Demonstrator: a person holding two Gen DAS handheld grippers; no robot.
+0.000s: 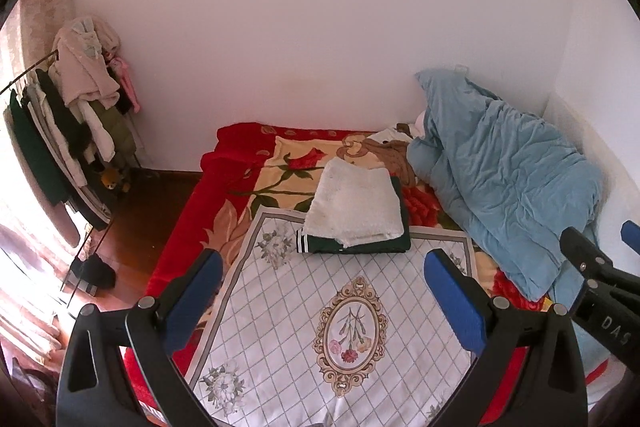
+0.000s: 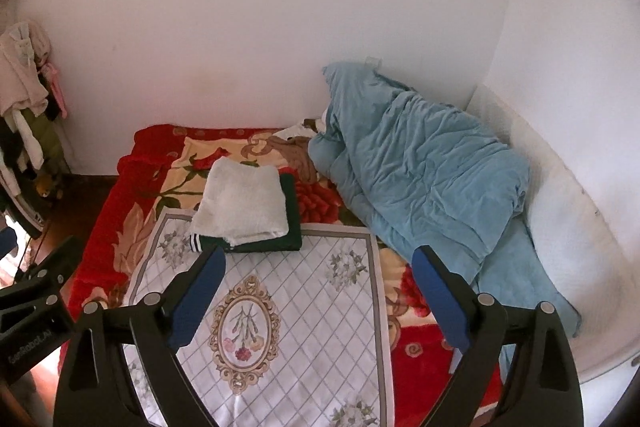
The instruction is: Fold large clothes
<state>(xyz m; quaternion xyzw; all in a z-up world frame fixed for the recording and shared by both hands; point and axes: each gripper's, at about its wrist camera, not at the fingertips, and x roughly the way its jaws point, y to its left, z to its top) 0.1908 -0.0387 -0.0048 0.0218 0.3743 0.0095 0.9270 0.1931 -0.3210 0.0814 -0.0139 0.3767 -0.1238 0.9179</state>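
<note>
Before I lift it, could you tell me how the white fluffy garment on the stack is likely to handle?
The white garment looks thick and fleecy, so probably soft, floppy and light. It lies folded on the green garment, so a one-edge lift would likely unfold it. Its pile should grip the pads.

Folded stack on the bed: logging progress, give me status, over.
Left claw and right claw open, empty, above the bed. White folded garment atop dark green one. Blue quilt bunched alongside, not blocking.

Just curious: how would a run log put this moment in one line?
left tool open | right tool open | white garment folded atop green garment
</note>
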